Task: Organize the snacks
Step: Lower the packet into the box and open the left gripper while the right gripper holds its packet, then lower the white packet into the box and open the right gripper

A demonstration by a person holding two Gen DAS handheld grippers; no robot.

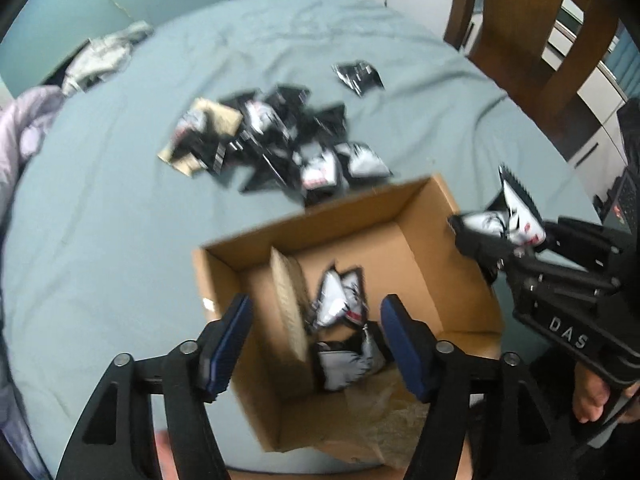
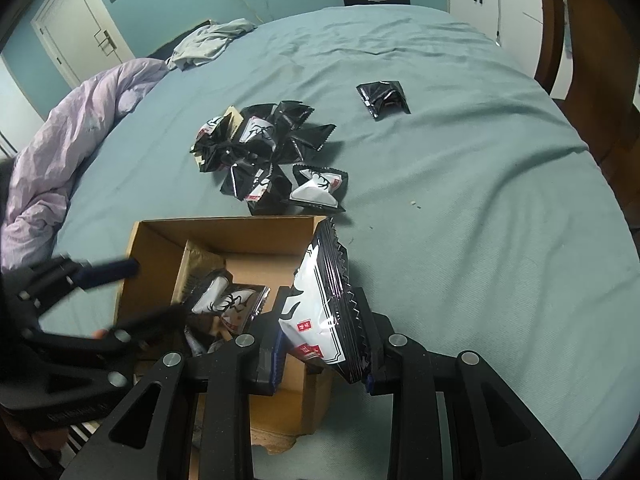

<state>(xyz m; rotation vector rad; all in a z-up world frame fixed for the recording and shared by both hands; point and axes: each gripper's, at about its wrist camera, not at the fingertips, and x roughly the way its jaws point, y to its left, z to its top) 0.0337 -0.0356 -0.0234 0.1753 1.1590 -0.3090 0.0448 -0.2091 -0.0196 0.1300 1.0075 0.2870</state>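
Your left tool (image 1: 316, 344) hangs wide open over the cardboard box (image 1: 404, 208), gripping nothing; between its blue pads you look down on snack packets in the box (image 1: 340, 300), lying right of an upright cardboard divider (image 1: 288, 300). Beyond the box, a pile of black-and-white packets (image 2: 264, 152) lies on the blue-green bed (image 2: 460, 200), with one black packet (image 2: 382, 98) apart to its right. Your right tool (image 2: 322, 340) is clamped on a snack packet (image 2: 320, 304), holding it upright at the box's right edge.
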